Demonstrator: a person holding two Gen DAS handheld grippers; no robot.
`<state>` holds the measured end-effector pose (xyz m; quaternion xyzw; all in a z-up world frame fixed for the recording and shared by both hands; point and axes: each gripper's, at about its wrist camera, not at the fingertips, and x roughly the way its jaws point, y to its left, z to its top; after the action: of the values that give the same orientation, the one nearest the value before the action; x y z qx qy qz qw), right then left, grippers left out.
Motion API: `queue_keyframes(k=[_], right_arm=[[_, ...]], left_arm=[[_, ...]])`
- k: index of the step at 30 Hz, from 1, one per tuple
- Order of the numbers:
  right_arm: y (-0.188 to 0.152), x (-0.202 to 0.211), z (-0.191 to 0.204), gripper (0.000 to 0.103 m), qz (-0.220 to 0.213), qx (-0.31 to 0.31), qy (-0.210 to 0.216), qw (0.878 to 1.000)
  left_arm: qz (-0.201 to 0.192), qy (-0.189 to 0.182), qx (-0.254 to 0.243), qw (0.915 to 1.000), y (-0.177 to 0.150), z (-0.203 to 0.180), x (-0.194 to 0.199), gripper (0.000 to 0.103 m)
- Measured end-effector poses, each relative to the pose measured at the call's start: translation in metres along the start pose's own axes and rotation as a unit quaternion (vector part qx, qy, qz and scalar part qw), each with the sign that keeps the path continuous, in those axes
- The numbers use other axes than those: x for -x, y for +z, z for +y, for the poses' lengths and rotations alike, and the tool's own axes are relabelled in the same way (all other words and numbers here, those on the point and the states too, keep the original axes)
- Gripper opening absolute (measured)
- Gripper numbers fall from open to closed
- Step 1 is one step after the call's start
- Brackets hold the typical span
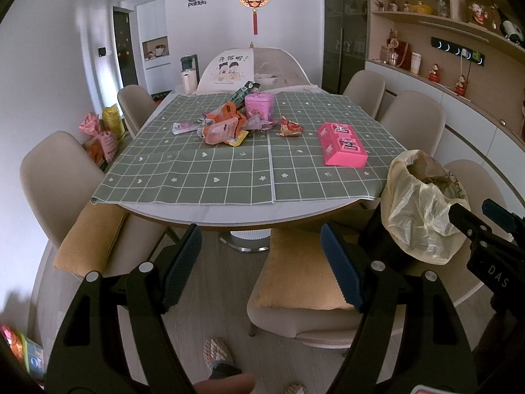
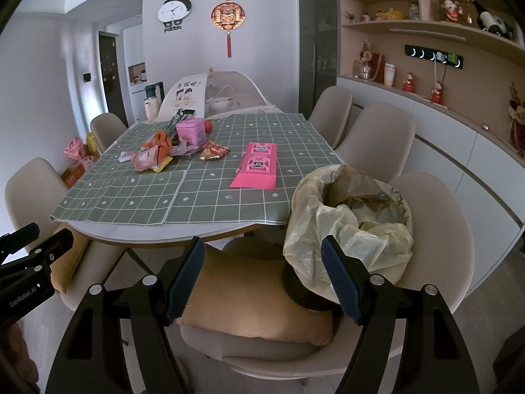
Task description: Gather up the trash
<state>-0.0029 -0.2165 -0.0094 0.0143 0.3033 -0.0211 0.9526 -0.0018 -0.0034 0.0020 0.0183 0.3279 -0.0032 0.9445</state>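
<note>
both grippers, left (image 1: 261, 269) & right (image 2: 262, 275), jaws apart, empty. wrapper pile (image 1: 223, 123) mid-table, bin (image 2: 351, 229) on chair near edge. risk: right gripper's reach snags bag liner, tips bin.

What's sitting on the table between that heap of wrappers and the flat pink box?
One crumpled red and gold wrapper lies alone on the green tablecloth between the wrapper heap and pink box; both views show it.

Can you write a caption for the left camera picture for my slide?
Open left gripper faces a table with piled wrappers, beside a lined trash bin.
</note>
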Motion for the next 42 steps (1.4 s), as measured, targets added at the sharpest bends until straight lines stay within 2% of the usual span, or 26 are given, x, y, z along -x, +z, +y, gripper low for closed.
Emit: queue_keyframes(k=[35,42], right_arm=[[0.001,0.001,0.004,0.070,0.002,0.000,0.000,1.000],[0.003,-0.006,0.015,0.070,0.009,0.008,0.003,1.000]], left_arm=[[0.001,0.001,0.006,1.0000,-0.005,-0.006,0.001,0.071],[0.009,0.002,0.018,0.9998,-0.003,0.013,-0.001,0.071]])
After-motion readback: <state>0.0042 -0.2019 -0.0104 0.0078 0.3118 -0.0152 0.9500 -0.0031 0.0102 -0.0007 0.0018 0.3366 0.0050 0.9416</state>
